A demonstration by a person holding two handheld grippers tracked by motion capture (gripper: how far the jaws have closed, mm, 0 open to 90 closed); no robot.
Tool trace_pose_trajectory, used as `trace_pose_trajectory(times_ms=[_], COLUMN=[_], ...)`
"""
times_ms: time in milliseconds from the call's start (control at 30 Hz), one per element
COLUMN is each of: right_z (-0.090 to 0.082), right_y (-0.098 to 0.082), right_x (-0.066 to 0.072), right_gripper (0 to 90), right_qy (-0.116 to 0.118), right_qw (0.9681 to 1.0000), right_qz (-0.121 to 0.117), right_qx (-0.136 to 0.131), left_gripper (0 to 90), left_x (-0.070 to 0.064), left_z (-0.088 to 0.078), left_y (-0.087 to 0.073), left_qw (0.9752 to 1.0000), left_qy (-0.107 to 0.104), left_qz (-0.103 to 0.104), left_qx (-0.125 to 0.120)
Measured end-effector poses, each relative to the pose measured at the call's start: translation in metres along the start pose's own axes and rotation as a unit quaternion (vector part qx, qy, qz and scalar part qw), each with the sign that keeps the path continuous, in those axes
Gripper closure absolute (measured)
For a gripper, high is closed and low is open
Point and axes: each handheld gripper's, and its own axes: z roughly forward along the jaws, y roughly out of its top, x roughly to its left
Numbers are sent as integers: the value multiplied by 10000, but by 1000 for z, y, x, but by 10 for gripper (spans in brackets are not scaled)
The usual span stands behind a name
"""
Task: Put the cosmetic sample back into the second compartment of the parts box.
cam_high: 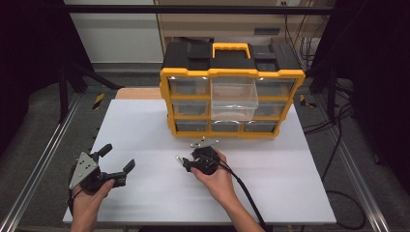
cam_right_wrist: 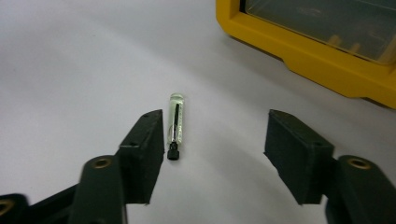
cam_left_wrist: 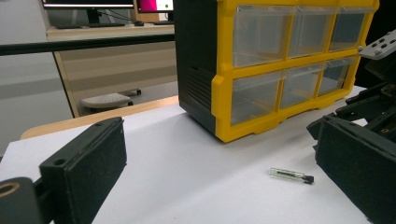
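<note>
A small clear glass vial [cam_right_wrist: 174, 126] with a black cap lies flat on the white table top [cam_high: 145, 130]. My right gripper [cam_right_wrist: 215, 126] is low over it with the jaws apart. The vial lies between them, close against the left jaw, and the right jaw stands well off it. From the high view this gripper [cam_high: 186, 162] sits in front of the yellow and black drawer organizer [cam_high: 232, 96]. My left gripper [cam_high: 117, 158] is at the table's front left, open and holding nothing. Its own view looks past its jaws at the vial [cam_left_wrist: 290, 175].
The organizer [cam_left_wrist: 280, 70] stands at the back of the table with clear drawers, and its upper middle drawer [cam_high: 233, 99] is pulled out. Metal rails [cam_high: 43, 159] run along both sides of the table. A black cable [cam_high: 246, 193] trails from the right gripper.
</note>
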Motion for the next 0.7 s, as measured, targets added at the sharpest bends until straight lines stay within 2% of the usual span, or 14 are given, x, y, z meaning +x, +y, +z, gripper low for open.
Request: trace_pose_trajectory(times_ms=[333, 533, 700], right_z=[11, 18, 26], right_y=[-1, -2, -1], right_x=[6, 11, 15], right_gripper=[593, 638, 674], right_qy=[168, 269, 247], right_qw=[9998, 9994, 9993], right_qz=[48, -74, -170], right_qx=[42, 184, 238], left_gripper=[21, 21, 21], left_x=[0, -2, -2], left_z=[1, 2, 3], left_y=[0, 0, 0], left_qw=[10000, 10000, 10000], left_qy=[-22, -58, -75], left_qz=[-6, 9, 0], left_qx=[9, 22, 24])
